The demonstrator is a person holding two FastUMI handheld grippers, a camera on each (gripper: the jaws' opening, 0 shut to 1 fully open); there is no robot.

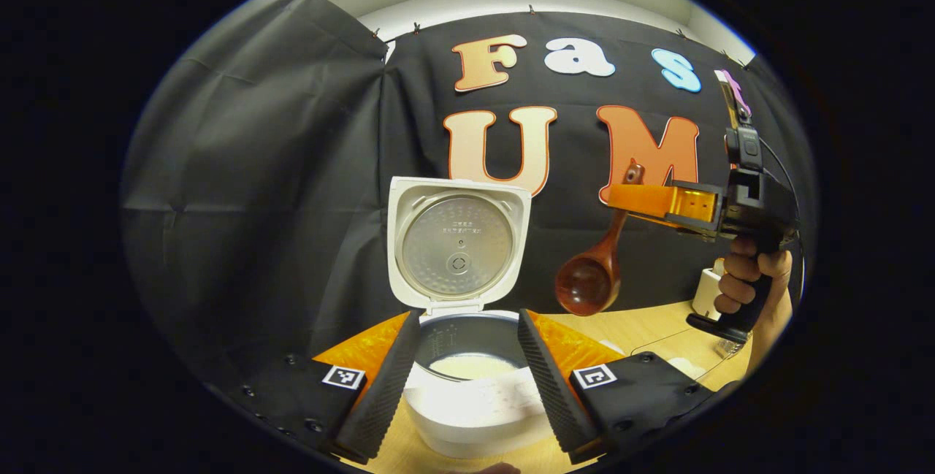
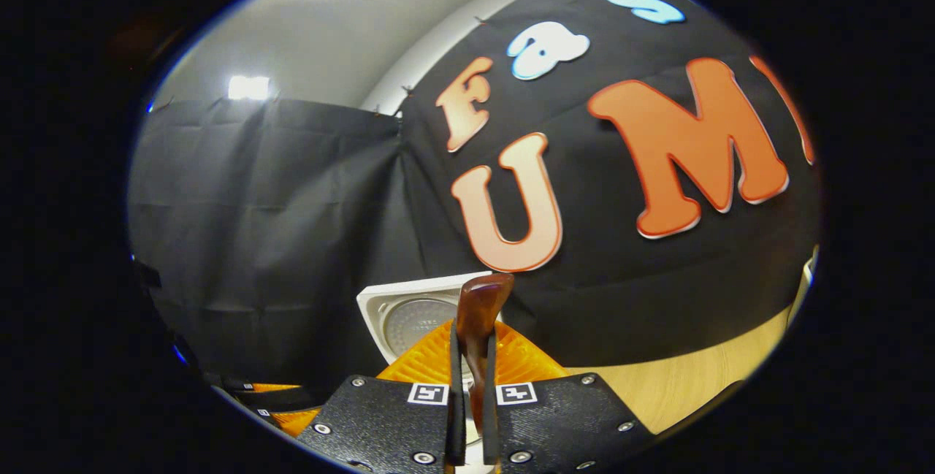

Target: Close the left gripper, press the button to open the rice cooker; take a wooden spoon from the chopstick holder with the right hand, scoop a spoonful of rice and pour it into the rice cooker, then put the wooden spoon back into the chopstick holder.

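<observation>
We see the dark brown wooden spoon [image 1: 590,273] pinched by its handle in the right gripper [image 1: 643,204], hanging up right of the white rice cooker [image 1: 467,394], lid raised. Left gripper [image 1: 467,379] spread wide, fingers flanking the cooker.

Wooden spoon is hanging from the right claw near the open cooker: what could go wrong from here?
1. The wooden spoon is pinched near its handle end by the right claw, bowl dangling; it could swing or slip in the grip.
2. The rice cooker lid stands upright beside the spoon's path; a sideways move might knock it.
3. The left claw, fingers open, frames the pot opening and could get in the spoon's way.
</observation>
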